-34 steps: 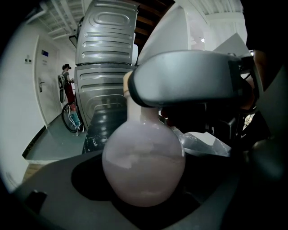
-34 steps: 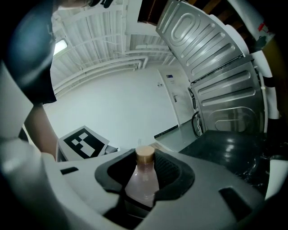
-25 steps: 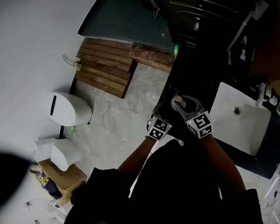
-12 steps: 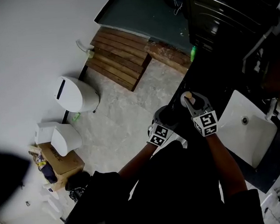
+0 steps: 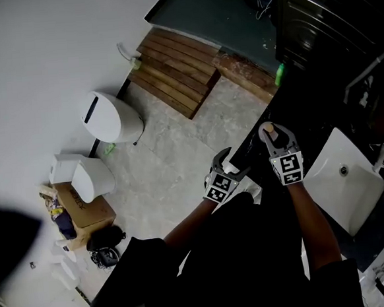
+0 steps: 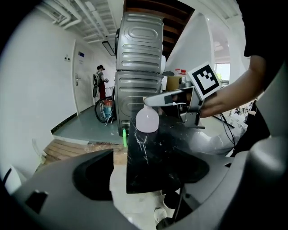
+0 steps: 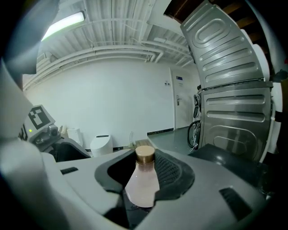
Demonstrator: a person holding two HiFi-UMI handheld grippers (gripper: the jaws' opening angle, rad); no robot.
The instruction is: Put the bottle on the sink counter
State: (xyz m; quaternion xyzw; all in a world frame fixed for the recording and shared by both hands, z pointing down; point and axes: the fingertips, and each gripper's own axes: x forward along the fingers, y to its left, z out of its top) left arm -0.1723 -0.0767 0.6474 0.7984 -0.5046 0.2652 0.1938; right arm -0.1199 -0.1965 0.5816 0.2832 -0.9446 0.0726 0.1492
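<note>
Steep look down: a person w/ dark sleeves holds a gripper in each hand at the edge of a black marble sink counter. The R gripper is clamped on the bottle, a small pale-pink flask shape w/ a tan cap. Its ribbed fingers press the wide lower body from both sides, and the neck and cap rise free above the fingertips. That low grip likely keeps the bottle upright for setting down. In the left gripper view the bottle hangs under the R fingers at the far end of the counter slab. Its base is at or just above the stone; can't tell if it touches. The L gripper has its fingers wide apart w/ nothing btwn them; only the near counter edge and floor show beyond the gap. It sits beside the R one, prob. just waiting clear of the drop. The white basin lies off to the R fingers' outer side, away from the L gripper. Judged stage: bottle over the counter, release not yet made.
</note>
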